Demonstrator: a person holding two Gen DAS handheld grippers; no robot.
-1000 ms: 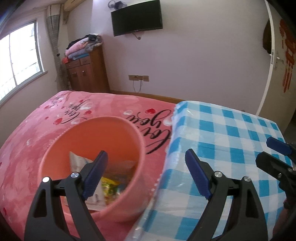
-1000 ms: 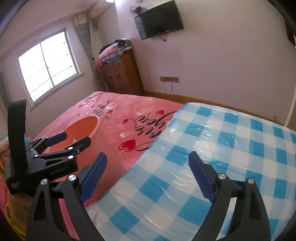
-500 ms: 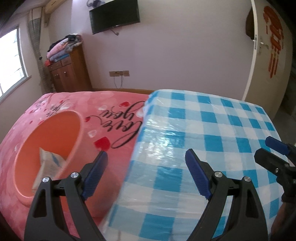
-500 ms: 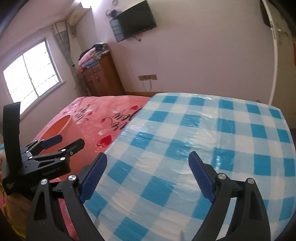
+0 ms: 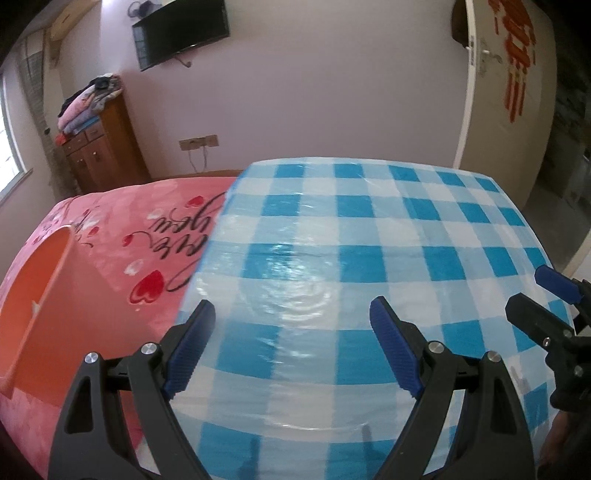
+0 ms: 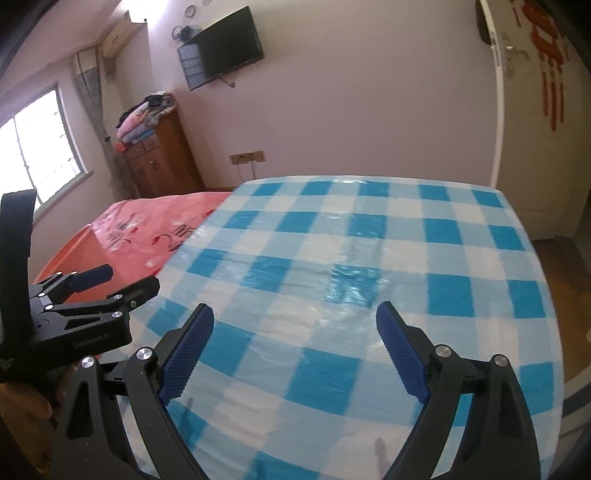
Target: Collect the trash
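My left gripper (image 5: 291,306) stands open over the blue-and-white checked table cover (image 5: 369,240), with nothing between its blue pads. An orange basin (image 5: 33,295) lies on the pink bedspread (image 5: 122,266) at the far left edge; only a white scrap shows inside it. My right gripper (image 6: 295,310) is open too, hovering above the same checked cover (image 6: 369,258). Each gripper shows in the other's view: the right one (image 5: 528,288) at the right edge, the left one (image 6: 131,277) at the left, near the basin's rim (image 6: 70,254). No loose trash shows on the cover.
A wooden cabinet (image 5: 99,147) with folded blankets stands by the far wall under a wall-mounted TV (image 5: 181,29). A white door (image 5: 509,92) with red decoration is at the right. A window (image 6: 44,147) lights the left side. Floor shows beyond the table's right edge.
Both views have swung right, from the basin and pink bedspread onto the checked cover. The basin has slid to the left edge and its trash has gone almost out of sight. Both grippers stayed open.
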